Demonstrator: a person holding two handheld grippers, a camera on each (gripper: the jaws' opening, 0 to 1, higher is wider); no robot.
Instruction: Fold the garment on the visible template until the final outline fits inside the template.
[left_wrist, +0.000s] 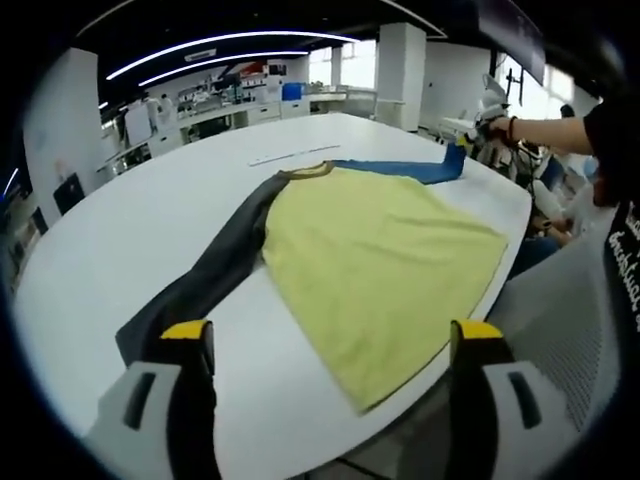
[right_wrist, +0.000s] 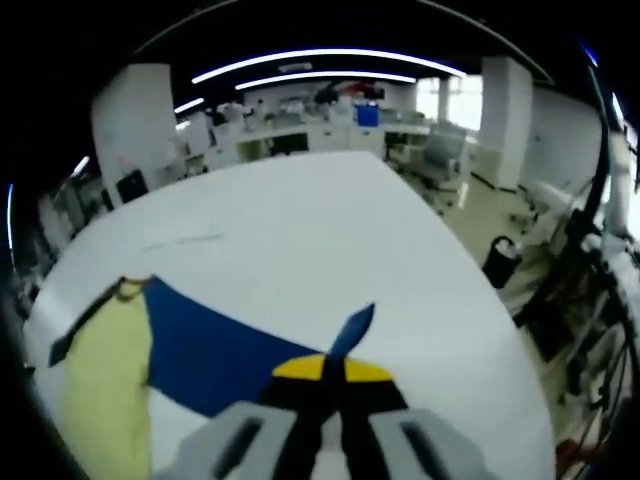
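A white desk (left_wrist: 120, 230) carries a shirt (left_wrist: 380, 260) lying flat: yellow body, grey sleeve (left_wrist: 215, 270) left, blue sleeve (right_wrist: 215, 350) far right. The right gripper (right_wrist: 332, 372) is clamped on the blue sleeve's end. The left gripper (left_wrist: 330, 345) hovers near, jaws wide apart, empty.

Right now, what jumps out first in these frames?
The yellow shirt body spreads across the near edge of the white table, with a dark grey sleeve trailing toward the open left gripper. At the far side, the right gripper has its fingers shut on the blue sleeve, pulling it out from the shirt.
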